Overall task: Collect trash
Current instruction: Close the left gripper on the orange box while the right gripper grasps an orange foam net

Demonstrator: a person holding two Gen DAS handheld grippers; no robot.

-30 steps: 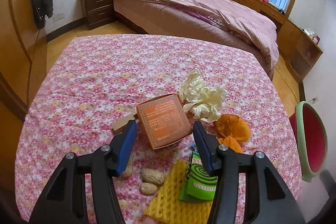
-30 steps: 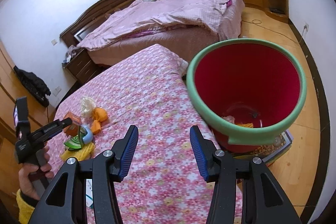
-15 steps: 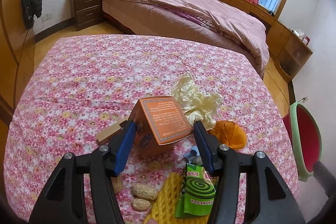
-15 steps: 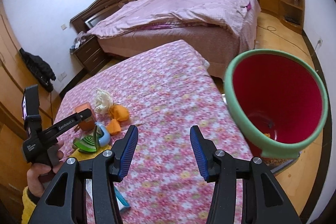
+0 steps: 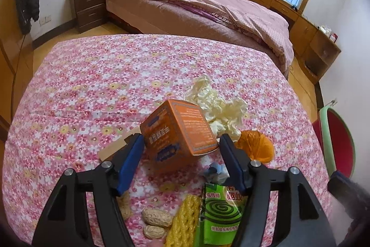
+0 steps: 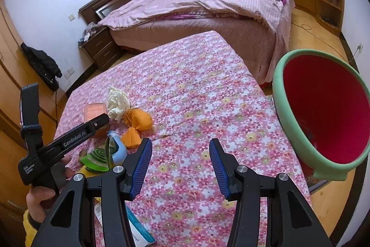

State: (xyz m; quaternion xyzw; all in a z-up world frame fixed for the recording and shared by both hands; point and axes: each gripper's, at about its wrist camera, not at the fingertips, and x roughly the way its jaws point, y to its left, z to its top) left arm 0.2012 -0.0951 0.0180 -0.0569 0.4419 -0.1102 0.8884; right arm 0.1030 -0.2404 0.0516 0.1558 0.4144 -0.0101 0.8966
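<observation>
The flowered table (image 5: 97, 89) is carrying a loose heap of trash near its front edge, and the red bin (image 6: 323, 112) with the green rim is standing off the table's right side, well apart from that heap, so any carry is having to cross open cloth where a dropped piece could be landing on the floor. The orange box (image 5: 178, 131) is standing tilted on one corner between the blue pads of the left gripper (image 5: 181, 159), whose jaws are opening; the left pad is looking close to the box's side, the right pad is standing clear of it, so nothing is being squeezed. The likeliest trouble is the box toppling or skidding away as the pads come in, since it is resting on an edge and is wider than a flat, square bite would like. It could also be knocking the crumpled cream paper (image 5: 217, 105) and the orange peel (image 5: 256, 147) just behind it, scattering them. The green mosquito-coil packet (image 5: 222, 210) and the peanuts (image 5: 157, 218) are lying under the gripper, at risk of being dragged. The right gripper (image 6: 180, 161) is hovering parted and empty over bare cloth.
</observation>
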